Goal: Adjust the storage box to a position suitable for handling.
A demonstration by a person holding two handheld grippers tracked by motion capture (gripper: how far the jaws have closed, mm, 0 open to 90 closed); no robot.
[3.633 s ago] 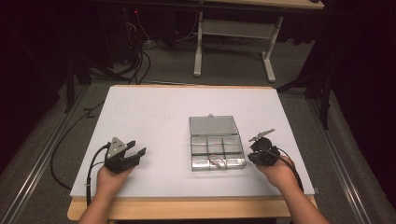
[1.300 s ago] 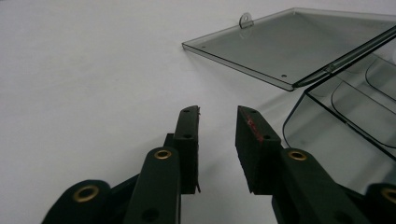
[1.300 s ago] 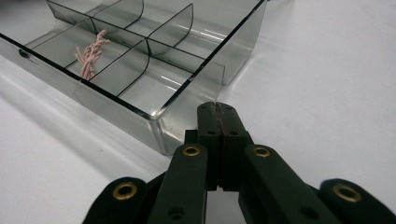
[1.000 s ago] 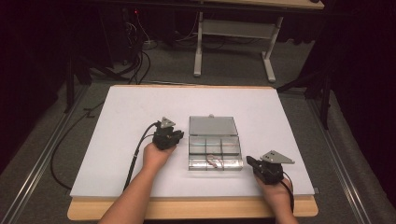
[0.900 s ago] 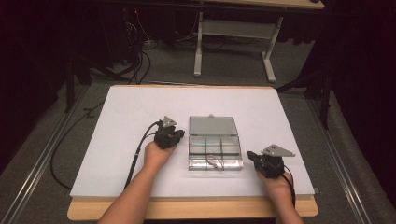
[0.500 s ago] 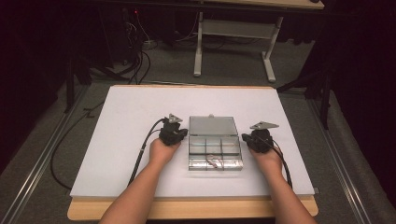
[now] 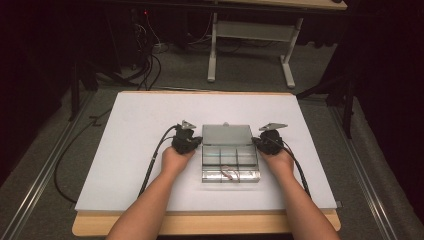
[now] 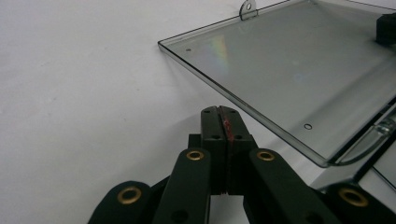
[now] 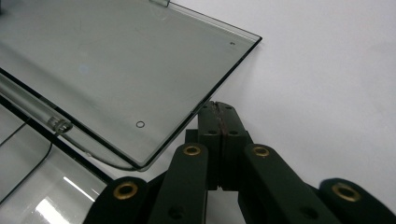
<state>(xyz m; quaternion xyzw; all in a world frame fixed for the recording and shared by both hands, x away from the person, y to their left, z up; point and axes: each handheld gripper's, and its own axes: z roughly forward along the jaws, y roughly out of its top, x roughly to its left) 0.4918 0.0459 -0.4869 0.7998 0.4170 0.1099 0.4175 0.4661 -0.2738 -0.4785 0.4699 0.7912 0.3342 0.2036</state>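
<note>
Closing empty, our left gripper sat just beside the open lid of the clear compartment box at mid-table. Our right gripper, jaws pressed together on nothing, had swung in to the lid's opposite edge, so both flanked it, likely ready to fold that transparent lid down.

Far half of table: bare, open passage.
Centre: compartment box with its flung-back lid blocks.
Near edge: forearms cross.
</note>
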